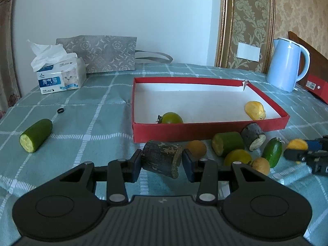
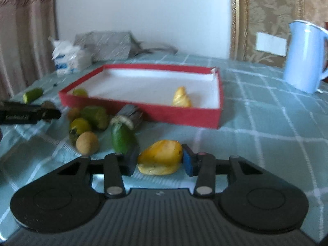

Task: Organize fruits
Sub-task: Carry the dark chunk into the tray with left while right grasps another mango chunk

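Two loads are shown, one in each pair of tongs, and both lie on the near side of the red box (image 1: 209, 132), which is the relation on which the coming move is judged to turn. The left tongs (image 1: 162, 162) are closed on a dark stub (image 1: 161, 158), a short cylinder whose long axis runs crosswise between the pads, its cut end turned to the right; it appears to be raised slightly off the table (image 1: 92, 123). The right tongs (image 2: 157, 161) are closed on a yellow piece (image 2: 161, 157), also gripped across its length, low over the cloth. The box lies straight ahead of the left tongs and just beyond them, whereas from the right tongs it lies ahead and somewhat to the left, further off; the left hand is therefore judged the nearer. A forward carry over the near wall is judged to be what remains for each. Inside the box a green fruit (image 1: 171, 118) rests against the near wall and a yellow fruit (image 1: 255, 110) near the right wall. Loose pieces lie between the two tongs, and a cucumber piece (image 1: 35, 135) lies well apart to the left.
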A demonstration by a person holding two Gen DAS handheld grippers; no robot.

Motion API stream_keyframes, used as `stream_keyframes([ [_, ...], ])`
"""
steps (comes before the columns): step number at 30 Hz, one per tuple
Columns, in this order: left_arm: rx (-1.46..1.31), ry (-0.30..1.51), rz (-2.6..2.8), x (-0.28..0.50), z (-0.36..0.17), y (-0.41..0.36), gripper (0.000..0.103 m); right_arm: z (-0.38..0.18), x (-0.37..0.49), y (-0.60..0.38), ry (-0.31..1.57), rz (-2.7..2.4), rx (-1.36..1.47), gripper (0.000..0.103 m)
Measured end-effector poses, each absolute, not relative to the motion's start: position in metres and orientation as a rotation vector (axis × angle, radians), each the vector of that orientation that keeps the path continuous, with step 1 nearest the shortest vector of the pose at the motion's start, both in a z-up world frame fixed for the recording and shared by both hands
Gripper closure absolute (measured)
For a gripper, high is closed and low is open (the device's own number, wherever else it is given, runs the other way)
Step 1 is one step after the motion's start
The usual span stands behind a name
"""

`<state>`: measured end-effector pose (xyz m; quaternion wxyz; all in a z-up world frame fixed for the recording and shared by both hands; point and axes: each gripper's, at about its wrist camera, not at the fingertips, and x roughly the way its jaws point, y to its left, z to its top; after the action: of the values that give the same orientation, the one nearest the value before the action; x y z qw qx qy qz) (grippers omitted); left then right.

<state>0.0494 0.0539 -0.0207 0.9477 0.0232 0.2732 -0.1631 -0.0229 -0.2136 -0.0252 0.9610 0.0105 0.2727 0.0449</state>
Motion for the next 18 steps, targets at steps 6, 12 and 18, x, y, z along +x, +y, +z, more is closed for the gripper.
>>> stream_keyframes([
  [6,0.047,0.531,-0.302,0.047,-0.019,0.054,0.062,-0.023,-0.021,-0.227,0.535,0.035,0.065,0.061],
  [12,0.008,0.539,-0.294,0.051,-0.008,0.051,0.062,-0.023,-0.021,-0.228,0.534,0.03,0.073,0.061],
  [18,0.027,0.483,-0.324,0.063,0.018,0.027,0.062,-0.023,-0.024,-0.229,0.523,0.029,0.083,0.061],
])
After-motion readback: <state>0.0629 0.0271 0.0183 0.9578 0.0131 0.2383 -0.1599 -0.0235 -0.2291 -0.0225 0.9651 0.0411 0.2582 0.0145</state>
